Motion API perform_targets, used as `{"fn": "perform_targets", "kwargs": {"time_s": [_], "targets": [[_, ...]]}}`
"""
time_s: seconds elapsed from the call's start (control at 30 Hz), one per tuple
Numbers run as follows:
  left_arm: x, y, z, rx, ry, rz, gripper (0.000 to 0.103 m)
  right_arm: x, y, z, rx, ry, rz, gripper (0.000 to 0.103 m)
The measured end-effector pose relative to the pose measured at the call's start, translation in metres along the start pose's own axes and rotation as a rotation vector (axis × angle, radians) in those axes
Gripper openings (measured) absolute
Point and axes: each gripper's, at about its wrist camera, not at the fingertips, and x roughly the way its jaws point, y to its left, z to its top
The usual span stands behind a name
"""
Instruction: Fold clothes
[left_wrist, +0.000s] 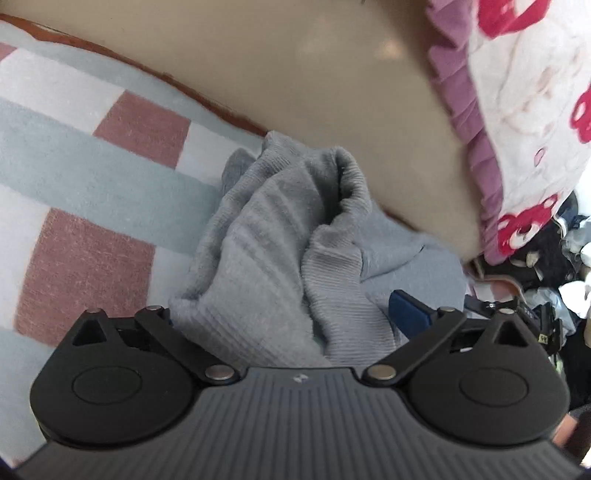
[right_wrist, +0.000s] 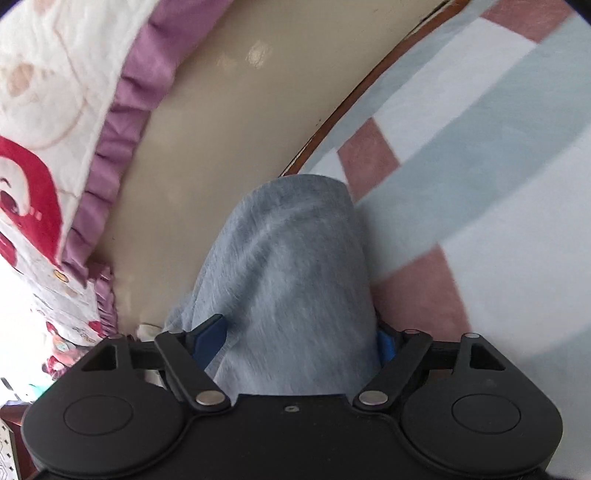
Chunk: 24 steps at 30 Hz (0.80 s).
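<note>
Both my grippers are on the grey garment (left_wrist: 280, 236). Left gripper (left_wrist: 295, 325): fingers wide apart with bunched ribbed fabric piled between them; one blue finger pad (left_wrist: 408, 314) shows on the right side, the other is buried under cloth, so I can't tell if anything is actually pinched there. Right gripper (right_wrist: 295, 339): a smooth fold of the same grey garment (right_wrist: 288, 266) drapes over and between the blue pads (right_wrist: 210, 336), filling the gap; the pads sit against the cloth on both sides, looks like a clamp, though motion blur makes that soft. The garment hangs off both tools just over the edge of the checked blanket (left_wrist: 92, 177), which has pale blue, white and dusty pink squares. Beyond the blanket edge is beige floor (left_wrist: 295, 81). Across the floor is a white quilt with red print and a purple ruffle (left_wrist: 517, 92). Dark clutter (left_wrist: 554, 266) sits past the quilt at right, too blurred to identify.
</note>
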Motion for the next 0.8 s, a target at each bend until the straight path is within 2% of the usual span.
{"fn": "perform_targets", "kwargs": {"time_s": [0.03,0.1,0.13,0.2,0.37,0.5,0.67,0.73,0.8], "targets": [[-0.004,-0.006,-0.001,0.023,-0.008,0.003,0.067,0.003,0.012,0.0,-0.077,0.011,-0.057,0.058],[-0.013,-0.019,-0.003,0.069,-0.023,0.008,0.045,0.0,0.035,-0.006,-0.205,-0.001,-0.101,0.035],[-0.018,-0.026,-0.003,0.092,-0.031,0.01,0.033,-0.005,0.046,-0.01,-0.238,-0.016,-0.106,0.031],[-0.026,-0.038,-0.005,0.139,-0.047,0.015,0.031,-0.016,0.069,-0.018,-0.304,-0.047,-0.117,0.027],[-0.048,-0.07,-0.009,0.254,-0.085,0.028,0.03,-0.043,0.123,-0.034,-0.441,-0.102,-0.163,0.026],[-0.071,-0.084,-0.019,0.245,-0.048,0.01,0.03,-0.062,0.142,-0.036,-0.472,-0.089,-0.177,0.026],[-0.04,-0.066,-0.03,0.15,0.079,0.052,0.031,-0.048,0.116,-0.037,-0.481,-0.001,-0.266,0.026],[-0.031,-0.056,-0.034,0.14,0.102,0.085,0.033,-0.043,0.102,-0.039,-0.493,0.007,-0.31,0.027],[-0.028,-0.048,-0.032,0.099,0.123,0.065,0.035,-0.047,0.089,-0.034,-0.446,0.01,-0.279,0.03]]}}
